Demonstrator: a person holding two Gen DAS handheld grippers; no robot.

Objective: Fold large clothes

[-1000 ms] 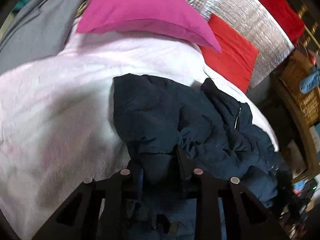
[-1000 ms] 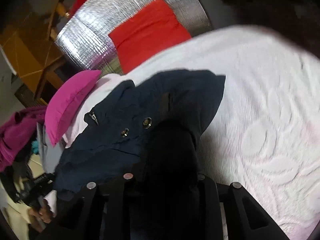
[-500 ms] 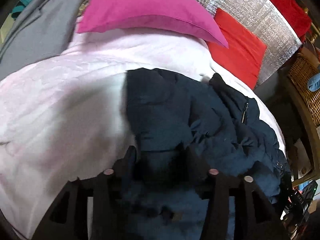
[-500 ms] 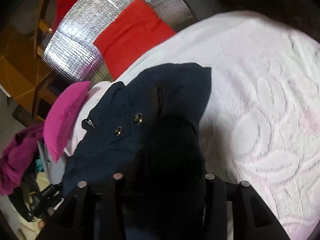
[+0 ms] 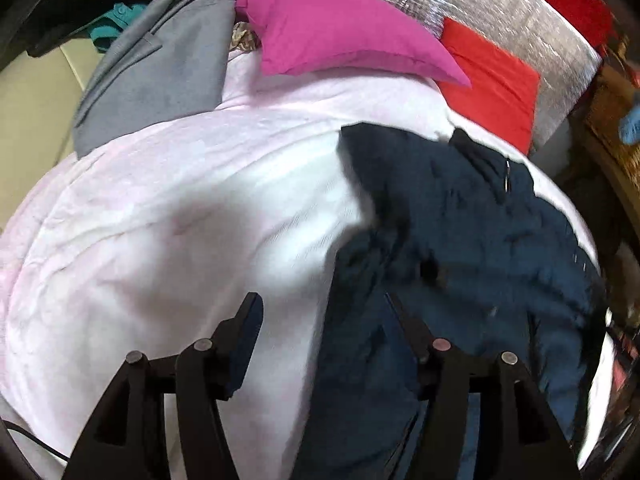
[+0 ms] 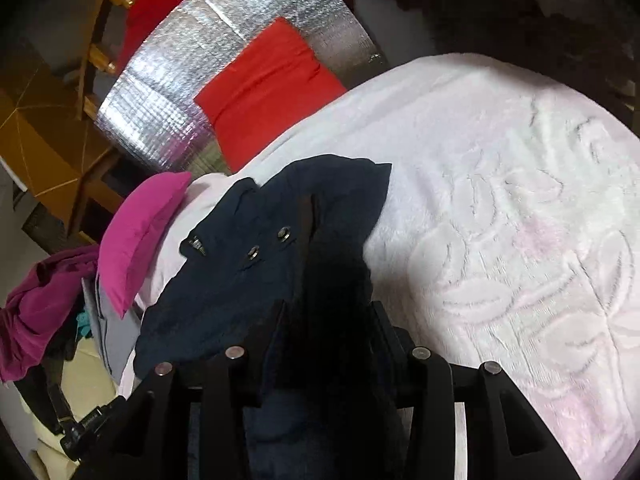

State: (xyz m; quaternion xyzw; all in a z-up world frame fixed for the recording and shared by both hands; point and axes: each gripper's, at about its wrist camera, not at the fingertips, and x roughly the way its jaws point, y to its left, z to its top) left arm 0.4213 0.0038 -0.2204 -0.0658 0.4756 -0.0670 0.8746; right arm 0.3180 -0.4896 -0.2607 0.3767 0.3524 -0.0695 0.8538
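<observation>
Nearest, the left gripper [image 5: 324, 312] hangs over the bed with its jaws opening; the left finger stands over bare blanket and the right finger over the jacket's edge, the pads pressing on nothing, though the picture is smeared there. The right gripper [image 6: 328, 312] has dark cloth bunched up between its fingers, which stand partly apart; whether the pads actually pinch that cloth I cannot tell, as it is all black shadow there. The jacket [image 5: 460, 240], dark navy and rumpled, lies on the blanket [image 5: 180, 220], a pale pink-white fleece with a raised leaf pattern that covers the whole bed. In the right view the jacket [image 6: 248, 264] shows two metal snaps [image 6: 285, 233] and a zip pull, with one corner lying flat on the blanket [image 6: 500, 220]. Beyond it a magenta pillow [image 5: 340, 28] rests on the blanket's far side, and beside that lies a grey garment [image 5: 160, 64] draped off the bed's edge. Behind the pillow stands a silver quilted foil panel [image 5: 500, 12], with a red cushion [image 5: 492, 80] leaning against it. Farther off, the right view shows yellow wooden furniture [image 6: 44, 128] and a heap of magenta cloth [image 6: 40, 292] off the bed's side.
</observation>
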